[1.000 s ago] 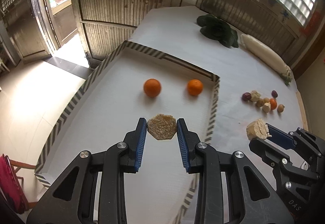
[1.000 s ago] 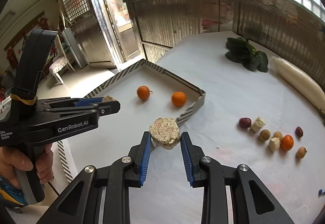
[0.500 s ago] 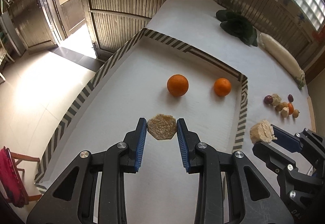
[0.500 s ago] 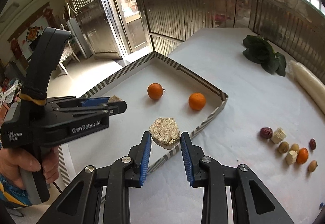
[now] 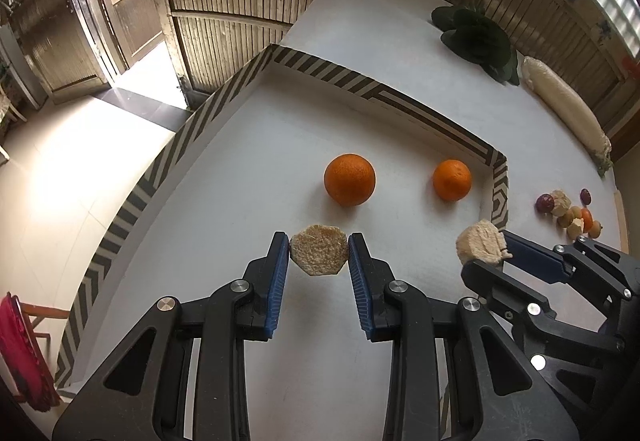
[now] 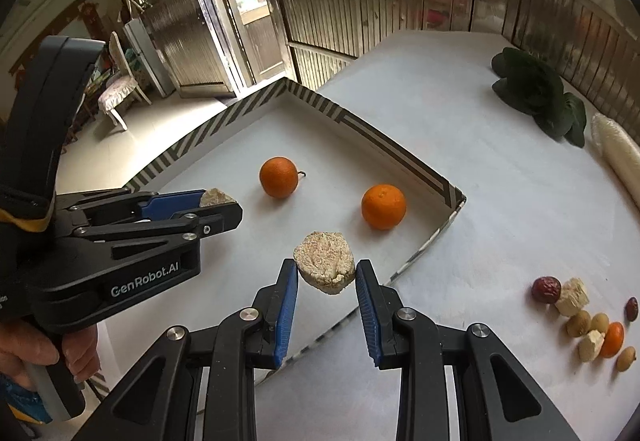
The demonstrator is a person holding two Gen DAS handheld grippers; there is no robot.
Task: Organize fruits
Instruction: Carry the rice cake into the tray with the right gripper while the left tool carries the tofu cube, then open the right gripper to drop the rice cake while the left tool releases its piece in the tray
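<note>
Each claw, left (image 5: 319, 251) and right (image 6: 326, 275), pinches a tan, crumbly-looking fruit chunk by its sides above the striped tray (image 5: 224, 101); likely light, fragile: grip gently.

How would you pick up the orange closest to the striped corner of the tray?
Grip the orange across its widest middle, coming from above. It is round and sits free on the tray floor, clear of the other orange. The wall is near on its right, so line the fingers up along that wall. Both grippers are full now.
</note>
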